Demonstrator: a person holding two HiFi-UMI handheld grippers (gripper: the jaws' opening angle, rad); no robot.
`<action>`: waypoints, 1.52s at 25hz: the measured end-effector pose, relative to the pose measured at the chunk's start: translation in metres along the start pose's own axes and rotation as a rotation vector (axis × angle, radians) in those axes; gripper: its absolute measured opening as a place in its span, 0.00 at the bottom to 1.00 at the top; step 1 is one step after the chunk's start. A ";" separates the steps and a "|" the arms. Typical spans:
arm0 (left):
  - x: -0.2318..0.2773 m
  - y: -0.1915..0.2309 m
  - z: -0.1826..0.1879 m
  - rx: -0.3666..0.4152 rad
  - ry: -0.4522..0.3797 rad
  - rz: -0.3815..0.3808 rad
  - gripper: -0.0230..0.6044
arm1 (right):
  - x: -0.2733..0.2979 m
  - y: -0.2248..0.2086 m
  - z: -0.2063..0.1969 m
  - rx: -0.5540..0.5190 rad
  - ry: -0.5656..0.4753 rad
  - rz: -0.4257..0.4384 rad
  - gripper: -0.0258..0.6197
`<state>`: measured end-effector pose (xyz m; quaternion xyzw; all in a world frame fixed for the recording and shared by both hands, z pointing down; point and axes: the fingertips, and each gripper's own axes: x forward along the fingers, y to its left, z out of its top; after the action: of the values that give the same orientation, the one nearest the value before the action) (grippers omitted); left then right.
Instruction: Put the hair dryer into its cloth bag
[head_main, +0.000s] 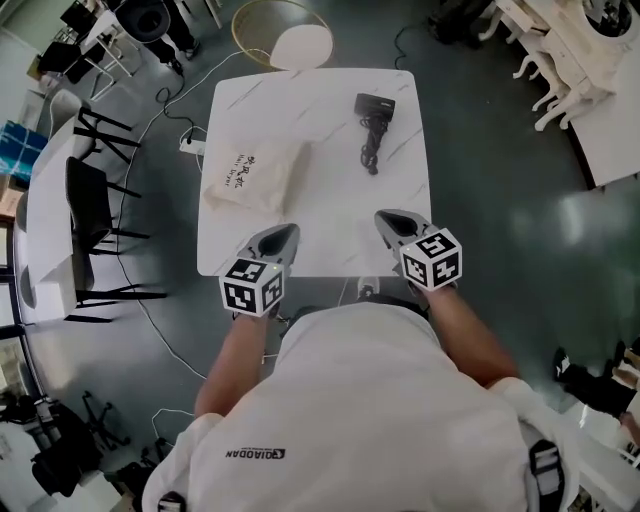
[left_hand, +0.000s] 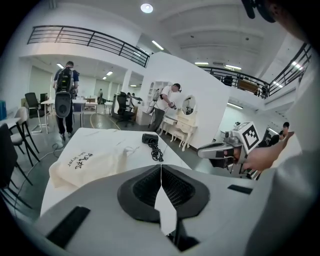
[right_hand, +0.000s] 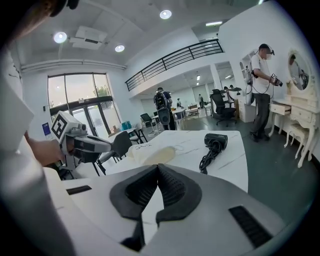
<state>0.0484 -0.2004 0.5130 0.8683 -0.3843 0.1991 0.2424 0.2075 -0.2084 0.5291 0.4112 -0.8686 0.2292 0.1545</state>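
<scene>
Nearest the person, the left gripper (head_main: 291, 231) and right gripper (head_main: 383, 217) hover over the near edge of the table (head_main: 330, 205), each with its jaws pressed together and nothing between them. Mid-table on the left, the cream bag (head_main: 250, 175) lies flat, print up; farther back on the right sits the black dryer (head_main: 375, 105), its cord bunched toward the near side, well apart from the bag. Past the table: black chairs (head_main: 85, 215) left, white vanity (head_main: 560, 50) far right.
</scene>
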 end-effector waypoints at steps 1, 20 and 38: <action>0.004 0.004 0.003 -0.003 0.001 0.018 0.08 | 0.004 -0.010 0.002 0.002 -0.005 -0.003 0.07; 0.022 0.083 0.005 -0.044 0.079 0.042 0.08 | 0.086 -0.096 -0.001 0.107 0.088 -0.209 0.08; -0.002 0.157 -0.012 -0.154 0.091 0.105 0.08 | 0.197 -0.224 -0.010 0.295 0.191 -0.565 0.39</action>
<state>-0.0742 -0.2846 0.5639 0.8157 -0.4322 0.2205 0.3149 0.2630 -0.4542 0.6883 0.6302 -0.6595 0.3380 0.2317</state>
